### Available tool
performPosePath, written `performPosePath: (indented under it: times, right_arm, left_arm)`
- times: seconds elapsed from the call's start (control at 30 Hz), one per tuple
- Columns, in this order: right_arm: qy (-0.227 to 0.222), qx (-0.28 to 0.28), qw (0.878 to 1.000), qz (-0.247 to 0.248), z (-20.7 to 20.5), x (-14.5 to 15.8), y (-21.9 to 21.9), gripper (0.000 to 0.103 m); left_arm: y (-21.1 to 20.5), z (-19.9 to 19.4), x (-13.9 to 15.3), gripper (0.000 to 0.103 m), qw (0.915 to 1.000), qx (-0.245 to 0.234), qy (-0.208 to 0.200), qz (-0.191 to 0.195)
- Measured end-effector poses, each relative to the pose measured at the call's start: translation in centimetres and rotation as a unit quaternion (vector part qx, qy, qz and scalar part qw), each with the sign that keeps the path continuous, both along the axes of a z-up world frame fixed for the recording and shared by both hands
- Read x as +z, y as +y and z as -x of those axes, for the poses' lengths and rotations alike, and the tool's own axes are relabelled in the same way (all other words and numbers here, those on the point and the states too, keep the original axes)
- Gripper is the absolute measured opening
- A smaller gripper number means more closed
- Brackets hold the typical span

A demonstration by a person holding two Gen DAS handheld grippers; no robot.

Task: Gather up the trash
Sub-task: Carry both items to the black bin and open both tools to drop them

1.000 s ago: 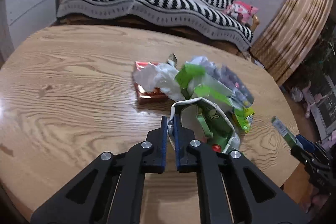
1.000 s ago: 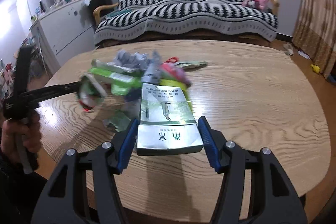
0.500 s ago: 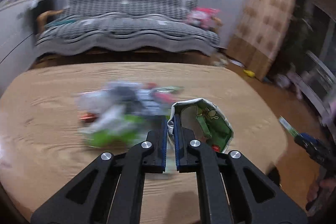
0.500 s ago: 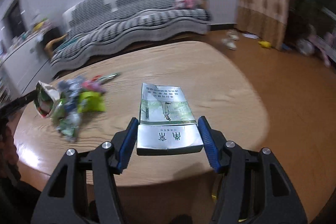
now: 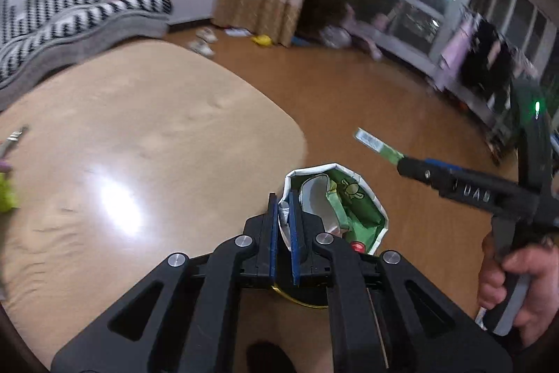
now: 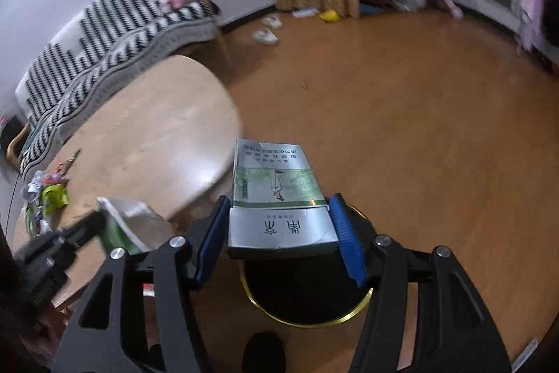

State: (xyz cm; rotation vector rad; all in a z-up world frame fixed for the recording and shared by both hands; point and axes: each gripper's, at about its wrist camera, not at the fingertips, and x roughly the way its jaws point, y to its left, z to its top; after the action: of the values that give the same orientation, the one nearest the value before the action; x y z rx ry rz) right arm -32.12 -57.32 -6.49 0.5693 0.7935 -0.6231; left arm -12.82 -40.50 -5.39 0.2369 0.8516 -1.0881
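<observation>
Left claw (image 5: 284,219) pinched on rim of crumpled green wrapper (image 5: 340,203), past tabletop (image 5: 150,114) edge; light, floppy; right claw (image 6: 279,233) clamped across flat carton (image 6: 276,194) over black bin (image 6: 307,296); stiff, crushable; side grip suits.

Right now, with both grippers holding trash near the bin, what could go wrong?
1. The left gripper pinches only the rim of the open carton; it may slip or spill.
2. The box juts out past the bin rim, so it could hit the rim and fall on the floor.
3. The right gripper is close to the carton; they may bump.
</observation>
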Motion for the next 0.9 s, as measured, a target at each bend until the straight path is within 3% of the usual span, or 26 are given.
performPosePath:
  times: [0.2,0.57,0.63,0.67,0.7,0.73,0.9]
  right_arm:
    - [0.03,-0.008,0.999,-0.038,1.2,-3.4,-1.9,0.058]
    - [0.027,-0.017,0.998,-0.05,1.1,-4.0,-2.6,0.058]
    - [0.03,-0.014,0.998,-0.053,0.9,-4.2,-2.6,0.058]
    - [0.03,-0.014,0.998,-0.054,0.5,-4.3,-2.6,0.058]
    - [0.03,-0.013,0.998,-0.055,0.5,-4.3,-2.6,0.058]
    - [0.03,-0.013,0.998,-0.055,0.5,-4.3,-2.7,0.058]
    - [0.03,-0.011,0.998,-0.057,0.4,-4.3,-2.7,0.058]
  left_arm:
    - [-4.1,2.1,-3.5,0.005,0.9989,-0.032,-0.001,-0.034]
    - [-8.0,2.9,-5.2,0.008,0.9968,-0.061,0.008,-0.051]
    - [-8.2,3.0,-5.1,0.014,0.9967,-0.063,0.004,-0.051]
    - [-8.2,3.0,-5.1,0.025,0.9968,-0.063,0.002,-0.05]
    - [-8.2,3.0,-4.9,0.043,0.997,-0.061,-0.002,-0.048]
    - [-8.1,3.3,-4.8,0.049,0.9971,-0.061,-0.005,-0.045]
    - [-7.7,3.6,-4.0,0.061,0.9976,-0.061,-0.01,-0.033]
